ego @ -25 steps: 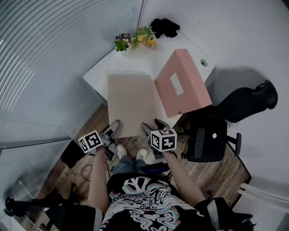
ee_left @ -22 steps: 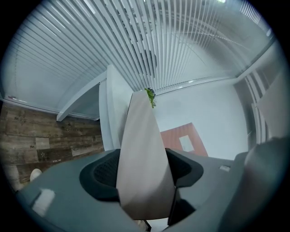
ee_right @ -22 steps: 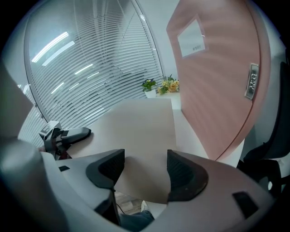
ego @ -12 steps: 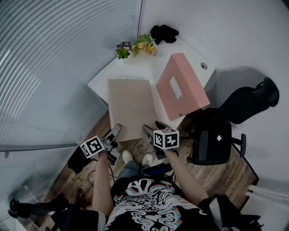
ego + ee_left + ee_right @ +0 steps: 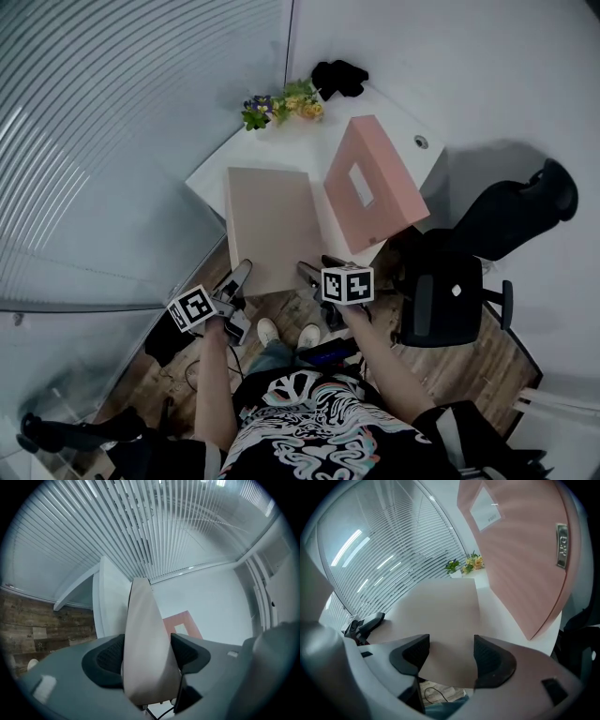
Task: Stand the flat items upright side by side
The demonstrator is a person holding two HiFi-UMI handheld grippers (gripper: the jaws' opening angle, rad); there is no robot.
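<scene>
1. Left gripper (image 5: 147,651) fingers clamp the beige box's (image 5: 272,225) overhanging near edge, likely to tip it upright.
2. Right gripper (image 5: 447,651) fingers wide, empty, over the same edge; the box lies on the surface (image 5: 281,141) beside the pink box (image 5: 375,187).

A white table (image 5: 291,141) fills the upper middle of the head view. At its far end lie flowers (image 5: 281,101) and, to their right, a black bundle (image 5: 339,75). A beige board (image 5: 272,230) covers its left part and reaches past the near edge. A pink box (image 5: 375,187) rests on the right part, just beside the board.
</scene>
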